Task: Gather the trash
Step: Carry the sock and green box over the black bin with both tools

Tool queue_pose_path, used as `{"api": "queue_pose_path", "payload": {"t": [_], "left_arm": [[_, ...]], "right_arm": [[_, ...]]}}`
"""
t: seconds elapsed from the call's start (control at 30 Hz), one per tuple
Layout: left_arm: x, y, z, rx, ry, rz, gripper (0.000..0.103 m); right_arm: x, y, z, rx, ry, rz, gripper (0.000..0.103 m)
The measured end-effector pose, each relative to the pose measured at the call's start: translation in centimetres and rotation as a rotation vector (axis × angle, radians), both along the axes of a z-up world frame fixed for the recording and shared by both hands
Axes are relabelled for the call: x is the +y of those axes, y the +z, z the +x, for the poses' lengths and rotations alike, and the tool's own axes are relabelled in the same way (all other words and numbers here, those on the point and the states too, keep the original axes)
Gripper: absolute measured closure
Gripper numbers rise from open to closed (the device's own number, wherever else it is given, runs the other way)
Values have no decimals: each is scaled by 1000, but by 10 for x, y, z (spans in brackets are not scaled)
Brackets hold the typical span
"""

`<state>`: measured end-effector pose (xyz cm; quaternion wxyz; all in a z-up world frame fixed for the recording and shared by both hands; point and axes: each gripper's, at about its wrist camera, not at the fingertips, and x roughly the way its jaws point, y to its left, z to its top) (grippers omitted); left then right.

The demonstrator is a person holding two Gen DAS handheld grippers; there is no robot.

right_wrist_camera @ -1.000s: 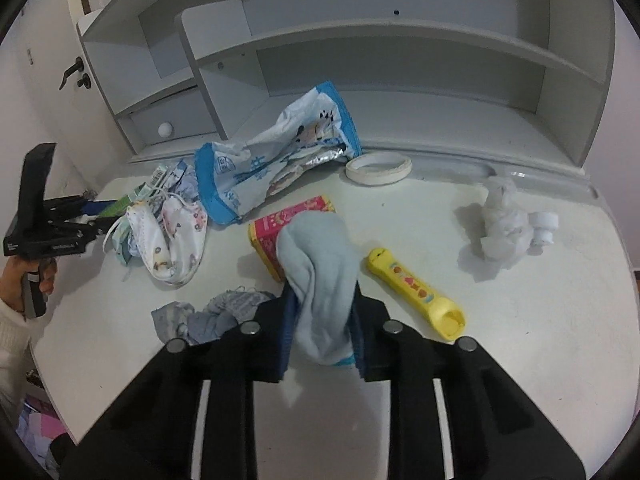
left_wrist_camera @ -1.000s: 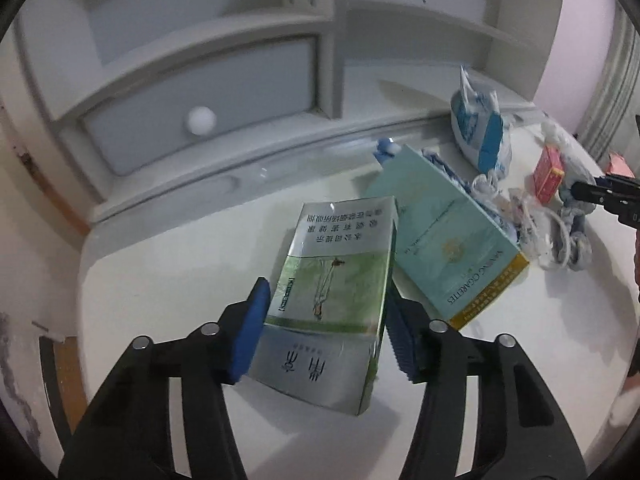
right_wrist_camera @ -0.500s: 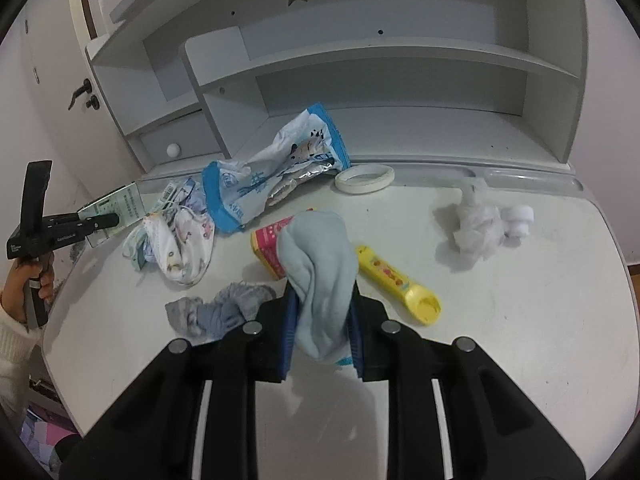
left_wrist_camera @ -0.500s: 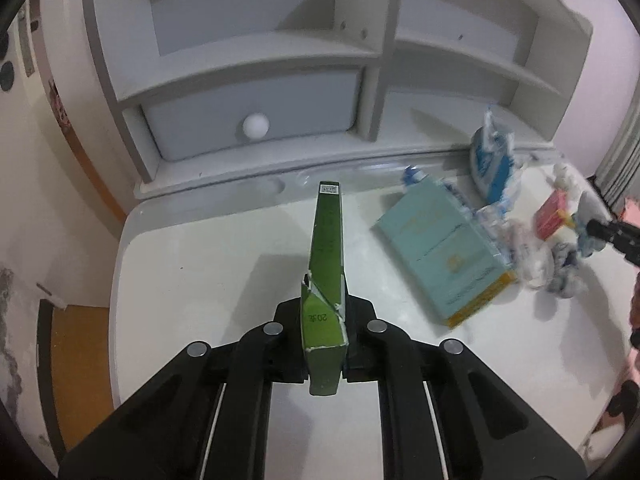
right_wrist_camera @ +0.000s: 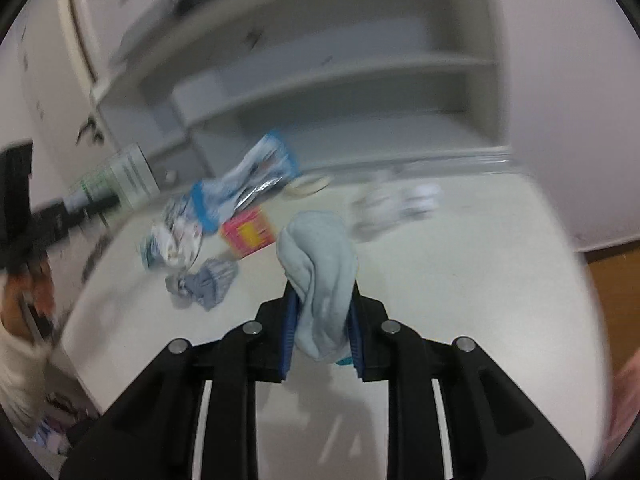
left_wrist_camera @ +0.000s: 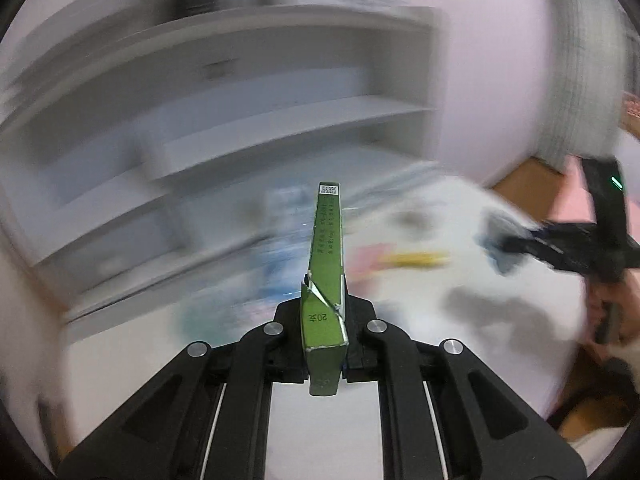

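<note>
Your left gripper (left_wrist_camera: 324, 344) is clamped on a flattened green cigarette pack (left_wrist_camera: 325, 280); its jaws have just been closing and now pinch the pack edge-on, long side pointing away from the camera, barcode end farthest out. The pack is off the white desk (left_wrist_camera: 460, 340); everything behind it is motion-blurred.

Your right gripper (right_wrist_camera: 322, 328) has its jaws narrow, blue pads (right_wrist_camera: 291, 332) pressing both sides of a bunched light-blue sock (right_wrist_camera: 320, 276). The sock bulges above the pads, with a short tail hanging below them, clear of the desk.

On the desk in the right wrist view: pink-and-yellow box (right_wrist_camera: 248, 234) just left of the sock, crumpled grey cloth (right_wrist_camera: 206, 284) nearer the front edge, blue-and-white snack bag (right_wrist_camera: 248, 176) by the shelf unit (right_wrist_camera: 340, 88), tape roll (right_wrist_camera: 306, 185) beside the bag, white wad (right_wrist_camera: 396, 200) to the right. All blurred.

A yellow tube (left_wrist_camera: 416, 258) shows as a smear in the left wrist view.
</note>
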<state>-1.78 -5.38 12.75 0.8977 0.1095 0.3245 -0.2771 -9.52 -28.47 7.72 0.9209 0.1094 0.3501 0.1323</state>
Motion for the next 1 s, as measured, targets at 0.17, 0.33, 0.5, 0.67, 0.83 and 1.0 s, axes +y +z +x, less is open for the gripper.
{"api": "queue_pose_path", "payload": {"t": [0.17, 0.33, 0.5, 0.67, 0.83, 1.0], "left_arm": [[-155, -7, -55, 88, -368, -52, 94], [-291, -44, -139, 193, -690, 33, 94], [-404, -161, -192, 463, -845, 253, 94], [-482, -310, -191, 689, -759, 448, 94], [-491, -383, -197, 812, -701, 506, 94], [-492, -398, -203, 825, -714, 536, 94]], "right_arm": [[-119, 8, -97, -39, -236, -38, 80], [-225, -51, -202, 65, -458, 34, 80], [-290, -182, -266, 294, -617, 53, 80], [-325, -346, -294, 570, -700, 335, 80], [-332, -431, -317, 680, -764, 547, 82], [-329, -435, -326, 673, -774, 583, 82]]}}
